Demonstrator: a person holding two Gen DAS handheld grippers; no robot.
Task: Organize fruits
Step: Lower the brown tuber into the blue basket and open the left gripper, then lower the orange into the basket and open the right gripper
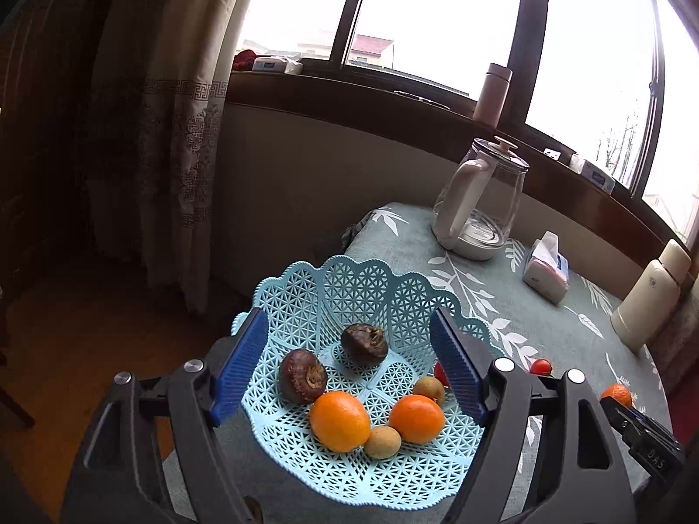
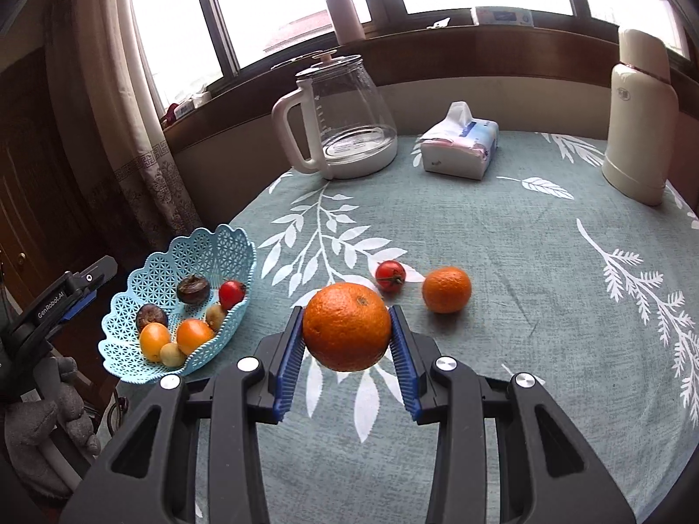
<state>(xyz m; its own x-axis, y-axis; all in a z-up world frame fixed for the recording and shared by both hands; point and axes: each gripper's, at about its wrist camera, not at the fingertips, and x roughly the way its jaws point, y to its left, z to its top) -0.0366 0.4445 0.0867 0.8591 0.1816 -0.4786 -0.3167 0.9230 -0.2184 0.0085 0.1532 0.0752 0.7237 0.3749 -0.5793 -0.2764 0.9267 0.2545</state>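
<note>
now the green tabletop [image 2: 502, 262] carries a blue basket [image 2: 131, 288] at its left edge; left gripper [image 1: 349, 371] hangs spread wide over it, empty, while right gripper [image 2: 347, 340] fingers clamp a big orange [image 2: 346, 325] above the cloth, a mandarin [image 2: 446, 289] and cherry tomato [image 2: 390, 276] just beyond.

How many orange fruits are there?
4. Two lie in the blue basket: one and another. The right gripper holds a big orange. A smaller one sits on the tablecloth. None seem hidden.
</note>
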